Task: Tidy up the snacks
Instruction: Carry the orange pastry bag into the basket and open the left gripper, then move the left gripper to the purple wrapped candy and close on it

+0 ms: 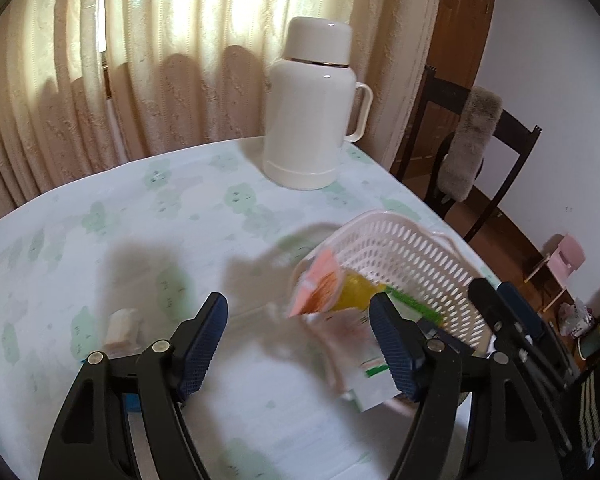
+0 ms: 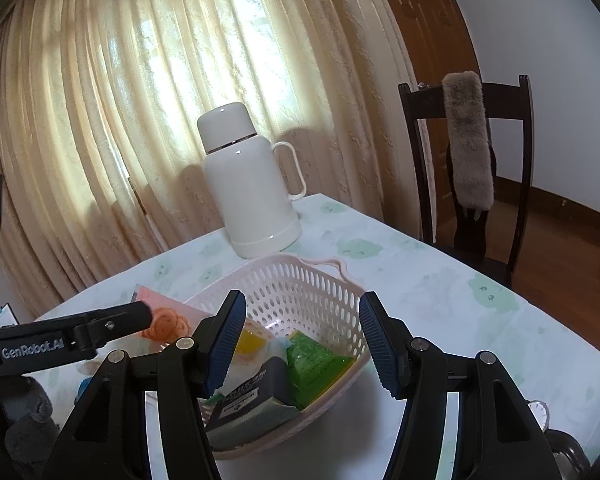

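Note:
A pale pink perforated basket (image 2: 300,292) stands on the table; it also shows in the left wrist view (image 1: 404,256). It holds a green packet (image 2: 312,364), a dark box (image 2: 260,392) and a yellow snack (image 2: 252,342). An orange-and-pink snack pouch (image 1: 320,284) is blurred at the basket's left rim; it also shows in the right wrist view (image 2: 168,316). My left gripper (image 1: 298,344) is open and empty just in front of it. My right gripper (image 2: 302,344) is open and empty over the basket. A small pale wrapped snack (image 1: 122,330) lies on the table at the left.
A white thermos jug (image 1: 312,108) stands at the table's far edge before the curtain; it also shows in the right wrist view (image 2: 248,184). A dark wooden chair (image 2: 468,168) with a grey fur strip stands at the right. The tablecloth (image 1: 140,220) is pale green-patterned.

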